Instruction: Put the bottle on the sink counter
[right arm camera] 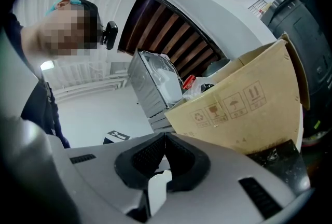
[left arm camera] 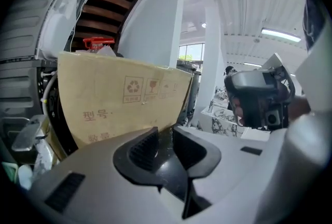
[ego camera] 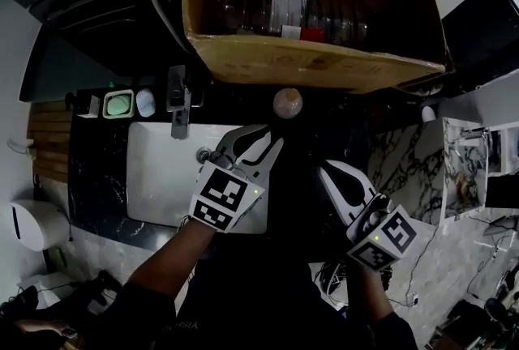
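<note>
Bottle (ego camera: 287, 103) upright on counter (ego camera: 97, 178)

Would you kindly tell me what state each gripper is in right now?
Left gripper: open, jaws only narrowly apart, nothing between them.
Right gripper: closed, jaws together, holding nothing.

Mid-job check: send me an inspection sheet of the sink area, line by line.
Surface: dark counter around a white sink.
Job's things: bottles lie in the box, none held; a round tan thing on the counter may be a bottle seen from above.
Clutter: soap dish, faucet.
Grippers: left gripper slightly open, empty; right gripper shut, empty.
Cables: thin line on the floor at right, likely a cable.
Surroundings: white dispenser, marble tops.
</note>
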`<state>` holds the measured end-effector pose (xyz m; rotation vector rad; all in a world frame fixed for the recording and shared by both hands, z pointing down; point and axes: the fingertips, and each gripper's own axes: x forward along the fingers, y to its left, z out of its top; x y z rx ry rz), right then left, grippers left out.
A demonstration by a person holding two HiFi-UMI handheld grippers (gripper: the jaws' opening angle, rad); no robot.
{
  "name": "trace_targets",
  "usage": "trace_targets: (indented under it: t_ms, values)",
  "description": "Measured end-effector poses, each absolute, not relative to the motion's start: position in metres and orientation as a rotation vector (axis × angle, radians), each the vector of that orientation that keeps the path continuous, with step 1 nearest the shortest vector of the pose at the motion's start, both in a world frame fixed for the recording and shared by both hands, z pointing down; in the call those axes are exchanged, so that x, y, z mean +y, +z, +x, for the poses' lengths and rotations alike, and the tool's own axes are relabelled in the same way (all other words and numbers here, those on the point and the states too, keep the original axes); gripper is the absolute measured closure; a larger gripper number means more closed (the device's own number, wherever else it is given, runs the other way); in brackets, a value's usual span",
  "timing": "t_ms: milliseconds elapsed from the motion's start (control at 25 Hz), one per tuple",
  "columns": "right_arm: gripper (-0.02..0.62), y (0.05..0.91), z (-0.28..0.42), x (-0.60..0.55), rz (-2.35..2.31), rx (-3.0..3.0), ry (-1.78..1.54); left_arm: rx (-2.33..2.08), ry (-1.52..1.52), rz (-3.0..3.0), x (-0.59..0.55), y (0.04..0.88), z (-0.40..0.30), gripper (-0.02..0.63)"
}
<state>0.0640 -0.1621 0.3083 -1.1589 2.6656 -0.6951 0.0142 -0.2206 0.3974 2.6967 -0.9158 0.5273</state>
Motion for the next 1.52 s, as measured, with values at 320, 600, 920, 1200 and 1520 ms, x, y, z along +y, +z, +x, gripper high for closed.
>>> trace_targets:
  t_ms: [320, 600, 920, 1200, 1520]
  values:
    - [0.569, 0.288, 0.048, -0.151, -1.115, 2.667, -0.652, -0.924, 0.502, 2.747, -0.205, 0.371, 0.004, 0.565]
    - [0.569, 0.277, 0.033, -0.139, -1.099, 2.688, -0.608, -0.92, 0.463, 2.781, -0.191, 0.35, -0.008, 0.594]
    - [0.569, 0.269, 0.023, -0.127, -1.1, 2.713, -0.569, -0.914, 0.438, 2.809, -0.179, 0.334, -0.019, 0.598]
    - [0.569, 0.269, 0.019, -0.121, -1.129, 2.714, -0.561, -0.905, 0.43, 2.826, -0.17, 0.33, -0.025, 0.598]
    - [0.569, 0.274, 0.02, -0.115, -1.155, 2.74, -0.553, -0.893, 0.416, 2.833, -0.164, 0.324, -0.027, 0.598]
